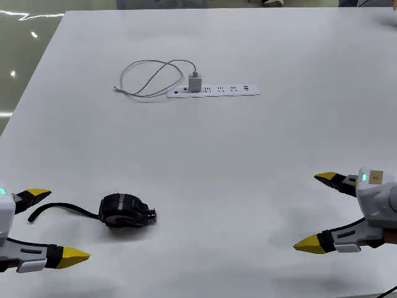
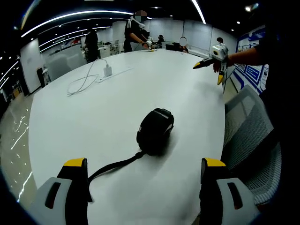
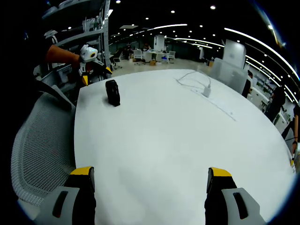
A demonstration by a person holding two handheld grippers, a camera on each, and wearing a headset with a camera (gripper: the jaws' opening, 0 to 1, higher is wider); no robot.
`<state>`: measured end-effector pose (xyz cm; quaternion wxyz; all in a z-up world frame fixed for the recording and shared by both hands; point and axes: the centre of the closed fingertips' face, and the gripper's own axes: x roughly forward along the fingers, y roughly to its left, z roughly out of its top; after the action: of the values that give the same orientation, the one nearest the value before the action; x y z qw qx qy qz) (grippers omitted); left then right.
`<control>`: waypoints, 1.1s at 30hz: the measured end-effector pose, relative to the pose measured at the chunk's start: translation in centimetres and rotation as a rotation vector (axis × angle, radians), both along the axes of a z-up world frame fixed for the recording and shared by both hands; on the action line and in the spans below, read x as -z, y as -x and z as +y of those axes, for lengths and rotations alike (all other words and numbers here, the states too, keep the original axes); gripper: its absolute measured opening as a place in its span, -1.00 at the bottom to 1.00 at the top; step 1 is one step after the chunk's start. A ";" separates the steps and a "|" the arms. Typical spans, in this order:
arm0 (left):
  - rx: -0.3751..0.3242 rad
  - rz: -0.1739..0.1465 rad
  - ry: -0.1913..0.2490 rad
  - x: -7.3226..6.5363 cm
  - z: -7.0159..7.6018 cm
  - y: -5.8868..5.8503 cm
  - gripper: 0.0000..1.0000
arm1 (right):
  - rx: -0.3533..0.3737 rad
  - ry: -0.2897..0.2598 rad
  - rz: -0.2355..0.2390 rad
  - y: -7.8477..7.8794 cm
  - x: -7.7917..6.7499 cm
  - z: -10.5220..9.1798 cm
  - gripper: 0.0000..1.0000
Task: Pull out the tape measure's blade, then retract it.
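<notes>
A black tape measure (image 1: 125,210) lies on the white table (image 1: 211,155) near its front left, its black wrist strap (image 1: 57,209) trailing left. My left gripper (image 1: 44,225) is open just left of it, with the strap between the yellow tips and the case a little ahead (image 2: 155,130). My right gripper (image 1: 325,211) is open at the front right, far from the tape measure (image 3: 112,92), with nothing between its fingers. In the left gripper view the right gripper (image 2: 209,63) is far across the table; in the right gripper view the left gripper (image 3: 96,68) stands beside the case.
A white power strip (image 1: 214,90) with a charger (image 1: 195,82) and a looped white cable (image 1: 149,77) lies at the table's middle back. A mesh chair (image 3: 40,140) stands at the near edge. People are at the far end (image 2: 136,30).
</notes>
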<state>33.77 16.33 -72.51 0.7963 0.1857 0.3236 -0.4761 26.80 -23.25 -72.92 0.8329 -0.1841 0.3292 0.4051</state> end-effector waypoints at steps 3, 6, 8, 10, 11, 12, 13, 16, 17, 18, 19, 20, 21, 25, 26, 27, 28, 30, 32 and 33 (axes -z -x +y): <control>0.036 0.004 -0.016 -0.2 -0.4 -0.2 0.97 | -0.012 -0.007 0.000 -0.3 -0.1 0.6 0.98; 0.064 0.004 -0.025 -0.3 -0.9 -0.5 0.96 | -0.029 -0.008 -0.003 -0.5 -0.2 1.2 0.98; 0.084 0.008 -0.032 -0.4 -1.3 -0.6 0.93 | -0.039 -0.009 -0.005 -0.7 -0.2 1.7 0.98; 0.104 0.006 -0.039 -0.4 -1.6 -0.7 0.92 | -0.047 -0.010 -0.008 -0.9 -0.3 2.1 0.98; 0.119 0.005 -0.048 -0.4 -1.8 -0.7 0.91 | -0.053 -0.012 -0.010 -1.1 -0.4 2.5 0.98; 0.128 0.005 -0.054 -0.4 -2.0 -0.8 0.89 | -0.058 -0.014 -0.011 -1.2 -0.5 2.7 0.98; 0.141 0.003 -0.061 -0.4 -2.3 -0.9 0.88 | -0.064 -0.015 -0.014 -1.3 -0.5 3.0 0.98; 0.175 0.001 -0.076 -0.3 -2.9 -1.1 0.83 | -0.081 -0.018 -0.015 -1.6 -0.6 3.7 0.98; 0.186 -0.003 -0.085 -0.3 -3.1 -1.2 0.81 | -0.086 -0.018 -0.016 -1.7 -0.6 3.8 0.98; 0.200 -0.003 -0.093 -0.2 -3.3 -1.2 0.80 | -0.094 -0.018 -0.017 -1.9 -0.5 4.0 0.98; 0.213 -0.006 -0.097 -0.2 -3.6 -1.3 0.78 | -0.099 -0.019 -0.017 -2.0 -0.5 4.1 0.98; 0.230 -0.006 -0.104 -0.2 -3.9 -1.3 0.76 | -0.106 -0.022 -0.016 -2.2 -0.4 4.5 0.98; 0.241 -0.008 -0.108 -0.2 -4.1 -1.3 0.74 | -0.113 -0.022 -0.017 -2.1 -0.5 4.9 0.98; 0.285 -0.007 -0.118 -0.1 -5.2 -1.5 0.60 | -0.137 -0.029 -0.021 -2.6 -0.6 6.3 0.98; 0.293 -0.008 -0.118 0.0 -5.5 -1.5 0.58 | -0.141 -0.032 -0.022 -2.7 -0.6 6.6 0.98; 0.300 -0.006 -0.122 0.0 -5.7 -1.6 0.56 | -0.143 -0.036 -0.024 -3.1 -0.6 6.7 0.98; 0.309 -0.005 -0.127 0.1 -6.0 -1.6 0.54 | -0.153 -0.041 -0.025 -3.3 -0.6 7.1 0.98; 0.330 -0.004 -0.139 0.4 -6.3 -1.7 0.50 | -0.172 -0.041 -0.025 -3.5 -0.5 8.0 0.98; 0.347 -0.003 -0.146 0.5 -6.6 -1.6 0.45 | -0.185 -0.046 -0.026 -3.7 -0.5 8.8 0.98; 0.357 0.000 -0.149 0.6 -6.8 -1.6 0.45 | -0.189 -0.048 -0.026 -3.8 -0.5 9.2 0.98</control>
<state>35.35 9.49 -73.12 0.6834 0.2985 0.3197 -0.5845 30.63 -14.04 -72.38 0.7994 -0.1995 0.2898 0.4870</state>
